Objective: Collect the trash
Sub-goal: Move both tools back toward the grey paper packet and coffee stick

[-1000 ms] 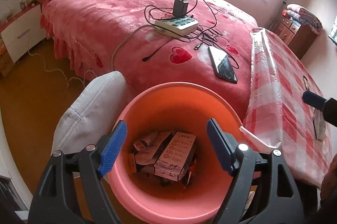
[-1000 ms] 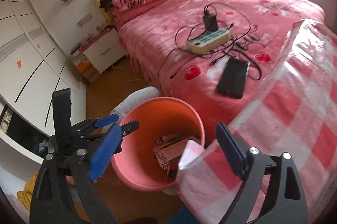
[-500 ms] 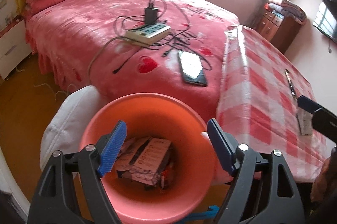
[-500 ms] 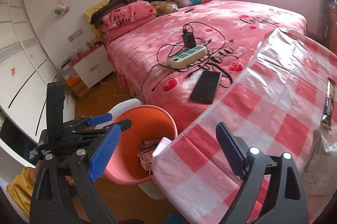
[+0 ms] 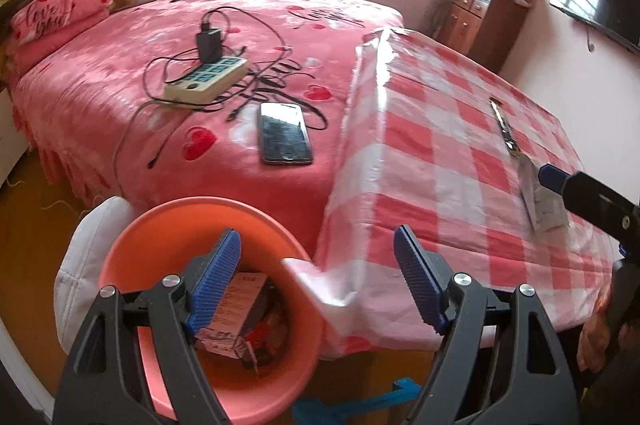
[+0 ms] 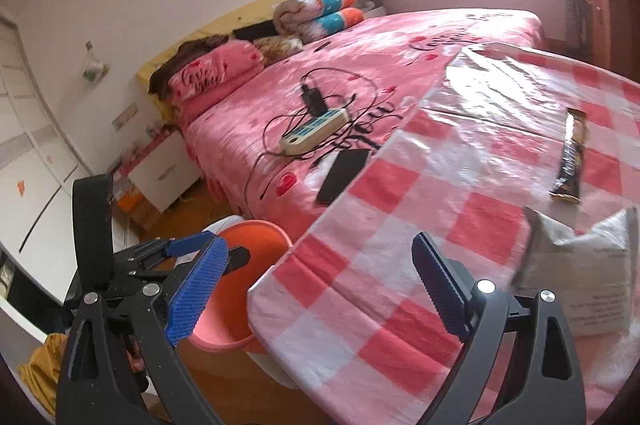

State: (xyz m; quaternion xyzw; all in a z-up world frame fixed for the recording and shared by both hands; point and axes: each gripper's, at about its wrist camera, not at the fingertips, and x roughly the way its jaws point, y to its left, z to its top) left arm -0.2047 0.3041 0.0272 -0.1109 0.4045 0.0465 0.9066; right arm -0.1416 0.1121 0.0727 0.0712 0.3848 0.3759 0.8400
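The left gripper hangs released, its blue ribbed pads wide apart with nothing between them, over the round salmon-pink plastic bin on the floor. Crumpled cartons and wrappers lie in the bin's bottom, below the left pad. The right pad sits over the drooping corner of the red-and-white checked plastic tablecloth.

The right gripper is likewise spread and empty, above the near edge of the same cloth. A flat, pale printed paper packet lies on the cloth just beyond and right of its right pad, not touching it. A long dark snack wrapper lies farther along the table, well apart from the jaws. The bin peeks out behind its left pad, beside the table corner.

On the pink heart-patterned bedspread rest a cream power strip with black cables and a black smartphone.
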